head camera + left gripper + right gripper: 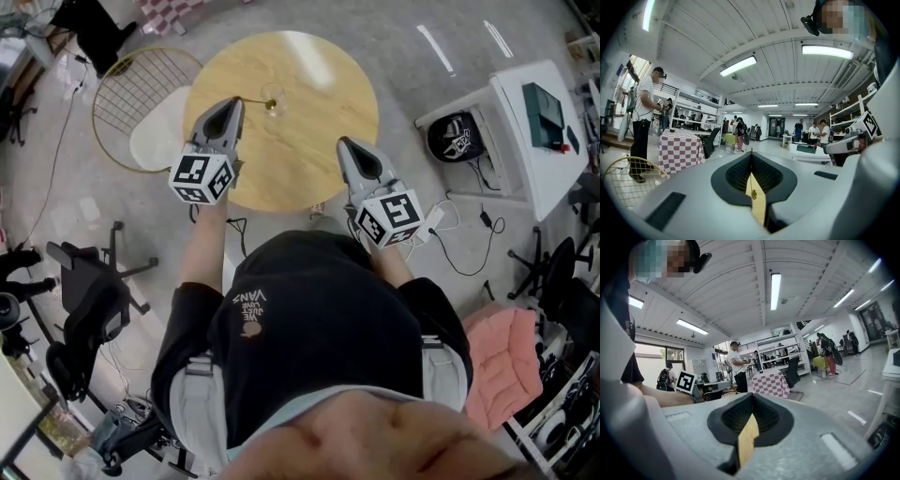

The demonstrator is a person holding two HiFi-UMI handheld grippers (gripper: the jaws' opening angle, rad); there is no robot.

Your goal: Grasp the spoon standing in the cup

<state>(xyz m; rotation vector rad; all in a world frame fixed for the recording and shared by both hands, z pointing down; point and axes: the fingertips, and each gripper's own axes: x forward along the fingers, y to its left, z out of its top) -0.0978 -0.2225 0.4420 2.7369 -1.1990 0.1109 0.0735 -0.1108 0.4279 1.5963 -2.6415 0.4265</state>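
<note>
Left gripper (237, 103) pinched the spoon (251, 101) at the cup (273, 97); right gripper (344, 142) was closed and empty.
A wire chair (141, 94) stood at the left edge of the round wooden table (309, 141). In the left gripper view, the left gripper (751, 154) had its jaws almost together on the thin spoon (752, 185) handle, whose tip poked out just above them. In the head view the spoon leaned leftward out of the glass cup, which stood on the far side of the table, just right of the left gripper. In the right gripper view, the right gripper (751, 399) had its jaws meeting at the tip with nothing between them. It hung over the table's near right edge, well apart from the cup.
</note>
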